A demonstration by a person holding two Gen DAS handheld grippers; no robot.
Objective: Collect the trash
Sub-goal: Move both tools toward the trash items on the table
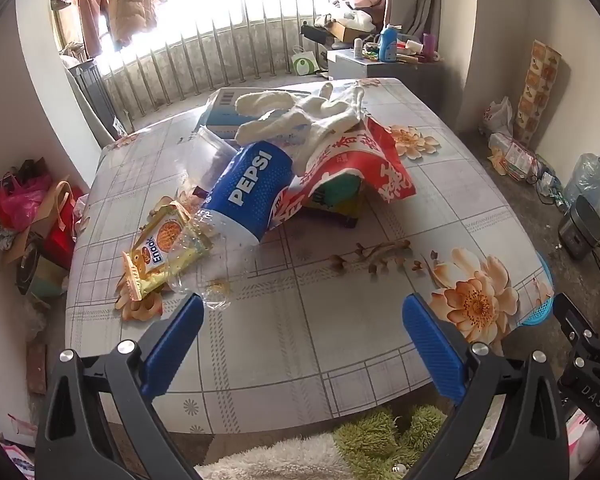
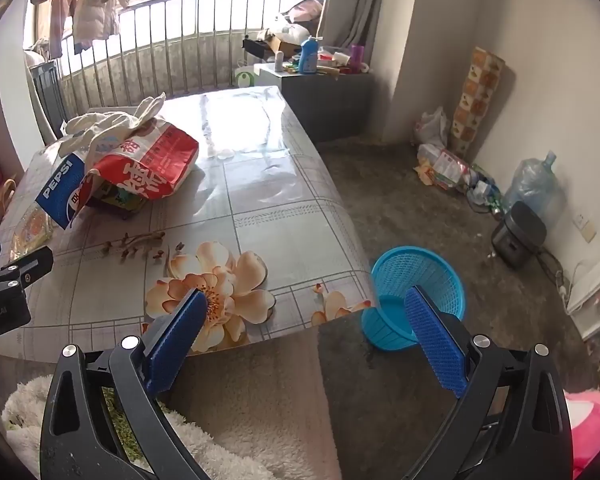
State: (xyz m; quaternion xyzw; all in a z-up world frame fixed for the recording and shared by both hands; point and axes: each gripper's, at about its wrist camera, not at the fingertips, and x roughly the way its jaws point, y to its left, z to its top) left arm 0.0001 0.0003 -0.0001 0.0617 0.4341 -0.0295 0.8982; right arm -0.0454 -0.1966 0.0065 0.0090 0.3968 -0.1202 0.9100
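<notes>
A crushed Pepsi bottle (image 1: pixel 248 188) lies on the floral table (image 1: pixel 340 340), its neck toward me. A yellow Enaak snack wrapper (image 1: pixel 160 256) lies at its left. A red and white bag (image 1: pixel 356 164) and white gloves (image 1: pixel 316 112) lie behind it. My left gripper (image 1: pixel 302 308) is open and empty, just in front of the bottle's neck. My right gripper (image 2: pixel 306 300) is open and empty over the table's near right corner. A blue basket (image 2: pixel 416 280) stands on the floor beside that corner. The pile also shows in the right wrist view (image 2: pixel 140 164).
A blue box (image 1: pixel 224 114) lies under the gloves. Bags (image 1: pixel 28 208) sit on the floor left of the table. A cabinet with bottles (image 2: pixel 320 80), a water jug (image 2: pixel 536 184) and a dark appliance (image 2: pixel 518 236) line the right wall. Fluffy fabric (image 1: pixel 300 456) is below me.
</notes>
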